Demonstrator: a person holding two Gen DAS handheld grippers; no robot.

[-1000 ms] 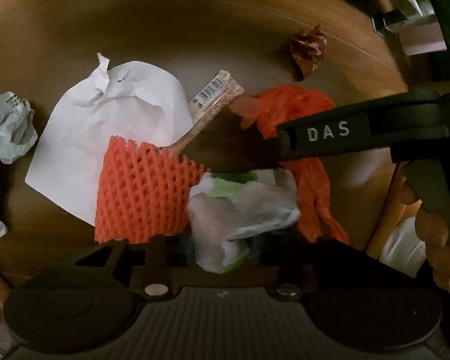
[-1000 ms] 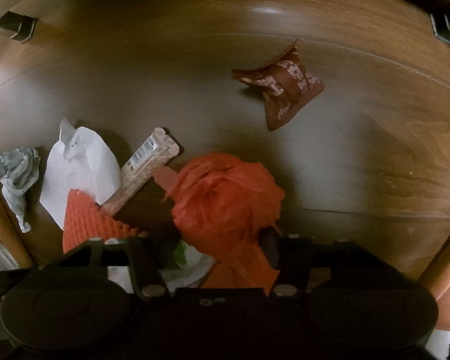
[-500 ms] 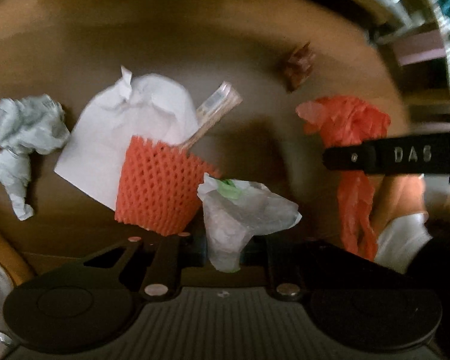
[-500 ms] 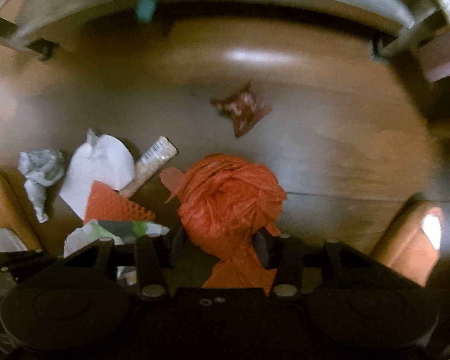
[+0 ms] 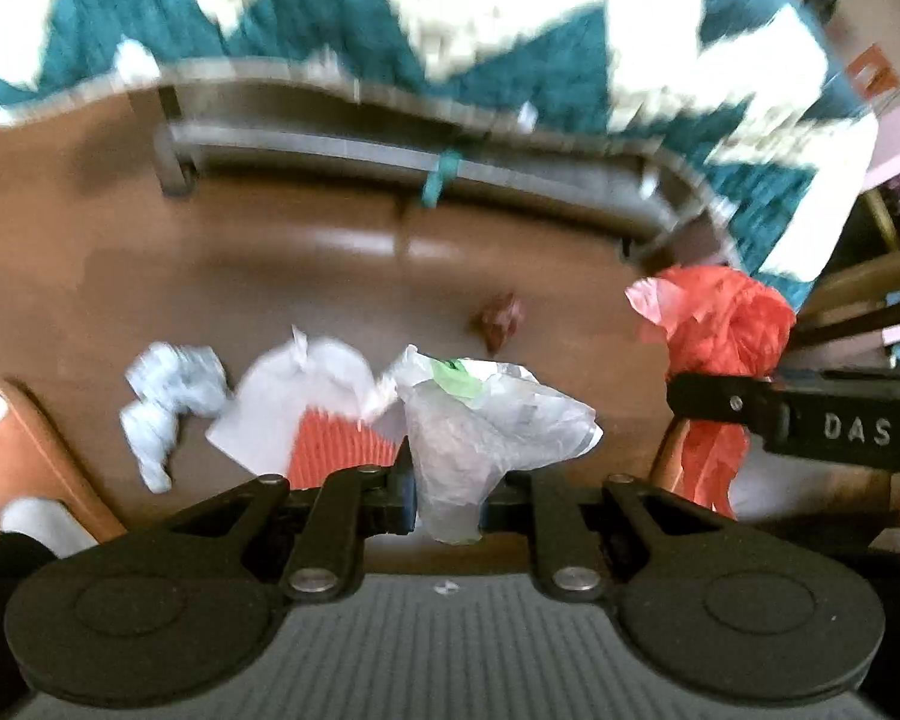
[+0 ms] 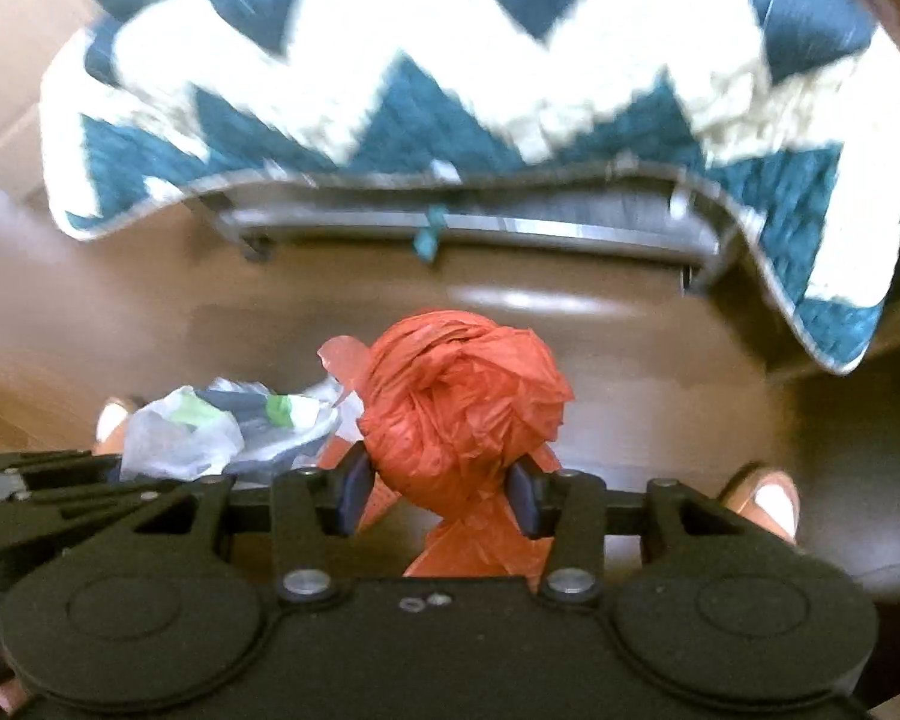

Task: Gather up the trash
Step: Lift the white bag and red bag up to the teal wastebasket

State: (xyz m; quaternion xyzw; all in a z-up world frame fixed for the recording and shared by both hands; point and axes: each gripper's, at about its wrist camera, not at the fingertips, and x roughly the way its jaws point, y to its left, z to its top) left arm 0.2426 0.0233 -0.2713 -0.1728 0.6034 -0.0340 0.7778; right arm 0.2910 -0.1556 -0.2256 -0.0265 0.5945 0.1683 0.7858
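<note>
My left gripper (image 5: 448,495) is shut on a crumpled clear plastic bag with a green patch (image 5: 486,420) and holds it above the wooden floor; the bag also shows in the right wrist view (image 6: 210,426). My right gripper (image 6: 438,495) is shut on a balled orange plastic bag (image 6: 462,414), seen in the left wrist view (image 5: 726,324) at the right. On the floor lie a white paper sheet (image 5: 282,396), an orange foam net (image 5: 336,444), a crumpled grey-white paper (image 5: 168,390) and a brown wrapper (image 5: 501,321).
A bed with a metal frame (image 5: 414,162) and a teal-and-white zigzag blanket (image 6: 450,72) stands ahead. An orange slipper with a white sock (image 5: 24,462) is at the left, another slipper (image 6: 762,498) at the right. Wooden furniture (image 5: 870,300) stands at the right.
Both grippers have risen well above the floor with their bags. The views have tilted up, and the bed and blanket have come into sight. The floor trash looks smaller and farther.
</note>
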